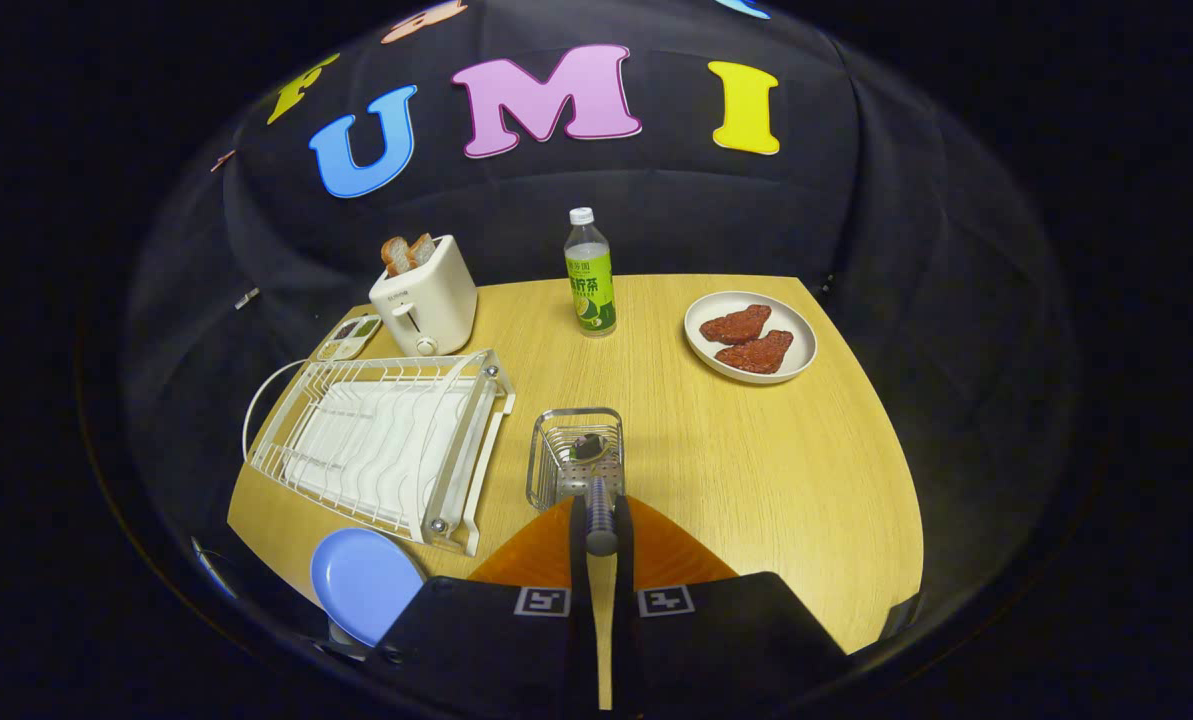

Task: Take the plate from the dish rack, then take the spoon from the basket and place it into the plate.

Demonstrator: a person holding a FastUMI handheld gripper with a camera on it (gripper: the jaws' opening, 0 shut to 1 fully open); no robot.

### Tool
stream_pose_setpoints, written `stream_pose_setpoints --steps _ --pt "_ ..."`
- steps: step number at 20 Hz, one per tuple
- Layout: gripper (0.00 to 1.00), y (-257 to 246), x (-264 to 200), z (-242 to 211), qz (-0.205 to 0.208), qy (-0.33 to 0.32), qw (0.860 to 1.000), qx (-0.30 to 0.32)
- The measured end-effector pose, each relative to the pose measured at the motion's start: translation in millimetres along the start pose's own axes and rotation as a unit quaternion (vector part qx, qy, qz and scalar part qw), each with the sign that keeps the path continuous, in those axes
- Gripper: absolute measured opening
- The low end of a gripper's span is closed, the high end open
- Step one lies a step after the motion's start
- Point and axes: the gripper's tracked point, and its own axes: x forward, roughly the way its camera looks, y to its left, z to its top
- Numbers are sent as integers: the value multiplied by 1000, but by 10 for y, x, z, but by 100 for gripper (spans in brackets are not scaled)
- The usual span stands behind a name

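The claw point(601, 535) is closed on the handle of the spoon point(597, 490), both fingers pressed against it from either side. The handle's end pokes out just past the fingertips, and the spoon's bowl lies ahead in the wire basket point(574, 458), dark and too small to make out clearly; whether it touches the basket's floor cannot be told. The basket stands on the wooden table point(756, 450) just beyond the fingers.

To the left of the fingers lies the blue plate point(364, 582), at the near edge of the table; its lower rim is cut off by the claw's body. Beside it, further in, sits the white dish rack point(386, 440), its slots bare, with a white cord looping out behind its left side.

Beyond the rack stands a cream toaster point(426, 295) with two bread slices point(408, 251) sticking up from it, and a small tray point(350, 337) partly hidden beside it. A green-labelled bottle point(589, 275) stands mid-table, and well to the right a white plate point(751, 337) holds two reddish-brown pieces of food point(748, 338).
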Motion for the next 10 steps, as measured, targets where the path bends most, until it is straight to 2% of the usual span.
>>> stream_pose_setpoints --steps 4,10 --pt "10 177 -479 258 13 -45 999 -2" --pt "10 1033 -1177 373 102 -79 991 -27"
